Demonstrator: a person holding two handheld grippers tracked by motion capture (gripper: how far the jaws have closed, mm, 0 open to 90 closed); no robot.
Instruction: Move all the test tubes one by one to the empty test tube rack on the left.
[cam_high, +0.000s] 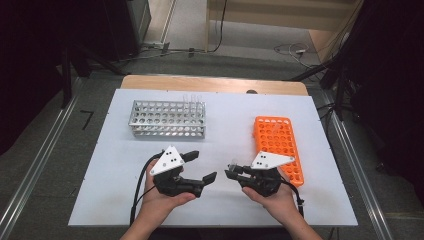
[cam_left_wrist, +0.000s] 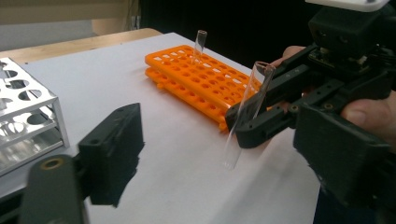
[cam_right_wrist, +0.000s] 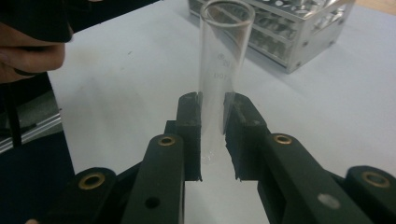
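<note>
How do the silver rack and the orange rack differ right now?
The silver rack is metal, open-framed and tall, lying crosswise at the table's far left; the orange rack is plastic and low, running lengthwise at the right. Clear tubes stand at the silver rack's right end; the orange rack holds one tube. Both have grids of round holes.

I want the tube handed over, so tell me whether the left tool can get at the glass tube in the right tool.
Probably yes. The left tool is open and faces the glass tube, which the right tool grips upright, with bare white table between them.
</note>
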